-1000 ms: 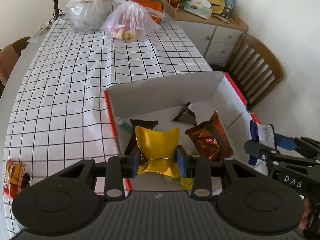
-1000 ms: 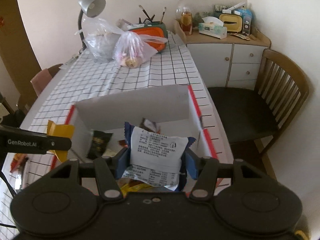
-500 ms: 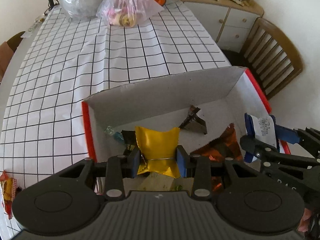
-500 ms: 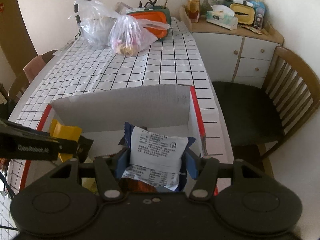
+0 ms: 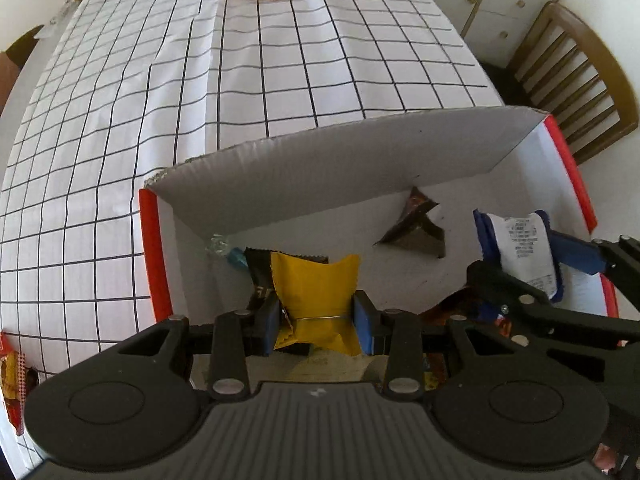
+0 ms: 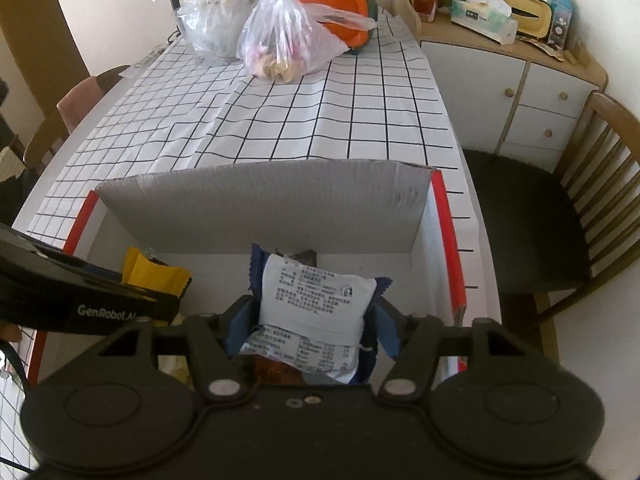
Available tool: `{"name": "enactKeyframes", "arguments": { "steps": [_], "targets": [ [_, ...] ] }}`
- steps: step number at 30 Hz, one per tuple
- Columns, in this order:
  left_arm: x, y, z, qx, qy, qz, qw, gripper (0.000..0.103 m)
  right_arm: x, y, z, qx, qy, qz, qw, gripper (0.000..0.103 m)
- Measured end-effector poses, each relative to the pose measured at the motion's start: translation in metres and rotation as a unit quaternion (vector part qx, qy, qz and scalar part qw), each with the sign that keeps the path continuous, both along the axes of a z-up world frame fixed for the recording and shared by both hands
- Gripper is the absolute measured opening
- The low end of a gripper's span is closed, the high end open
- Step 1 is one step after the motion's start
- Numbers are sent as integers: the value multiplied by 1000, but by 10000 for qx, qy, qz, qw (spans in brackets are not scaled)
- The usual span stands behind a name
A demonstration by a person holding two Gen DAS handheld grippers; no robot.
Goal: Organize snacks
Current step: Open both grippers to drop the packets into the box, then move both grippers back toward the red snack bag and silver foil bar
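Over the open box [image 5: 328, 168], both grippers point steeply down, each with a snack packet between its jaws.

Left gripper [image 5: 316, 320]: jaws narrow, pads pressed on the lower part of a yellow packet [image 5: 316, 280], which creases at the grip. The packet hangs over the left part of the box floor, just in front of a black packet [image 5: 258, 264] lying there.

Right gripper [image 6: 308, 324]: jaws have just been opening. A white-and-blue packet [image 6: 316, 296] sits between them; the pads stand beside its blue edges, and whether they touch cannot be told. The packet is over the right part of the box, above a copper-coloured packet [image 6: 276, 370].

Box: white inside, grey far wall, red rims on both sides. It stands on a grid-pattern tablecloth [image 5: 240, 80]. A dark folded wrapper [image 5: 416, 228] lies near the far wall.

Outside the box, a red packet [image 5: 12, 384] lies on the cloth at the left edge of the left view. Two plastic bags [image 6: 288, 36] stand at the far end of the table.
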State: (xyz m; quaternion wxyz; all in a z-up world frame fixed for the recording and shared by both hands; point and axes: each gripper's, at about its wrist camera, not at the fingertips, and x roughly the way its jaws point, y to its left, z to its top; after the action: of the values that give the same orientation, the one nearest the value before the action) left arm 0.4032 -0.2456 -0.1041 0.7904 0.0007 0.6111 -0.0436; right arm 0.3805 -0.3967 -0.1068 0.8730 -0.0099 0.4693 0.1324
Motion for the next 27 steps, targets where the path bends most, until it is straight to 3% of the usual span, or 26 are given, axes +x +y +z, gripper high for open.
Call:
{"name": "enactKeyframes", "arguments": {
  "steps": [5, 7, 9, 17, 27],
  "targets": [
    [1, 2, -5, -64, 117, 31, 9999, 40, 1, 0, -1, -23, 9, -10, 10000, 70],
    [0, 3, -4, -107, 109, 31, 9999, 45, 1, -2, -1, 1, 2, -34, 10000, 72],
    [-2, 4, -1, -155, 49, 40, 9999, 57, 0, -4, 1, 32, -33, -79, 10000, 78],
    [-19, 9, 19, -313, -272, 187, 9990, 58, -16, -15, 15, 205, -222, -87, 9995, 84],
    [-57, 15, 57, -413, -994, 147, 9941, 58, -50, -16, 44, 503, -532, 30, 9973, 88]
  ]
}}
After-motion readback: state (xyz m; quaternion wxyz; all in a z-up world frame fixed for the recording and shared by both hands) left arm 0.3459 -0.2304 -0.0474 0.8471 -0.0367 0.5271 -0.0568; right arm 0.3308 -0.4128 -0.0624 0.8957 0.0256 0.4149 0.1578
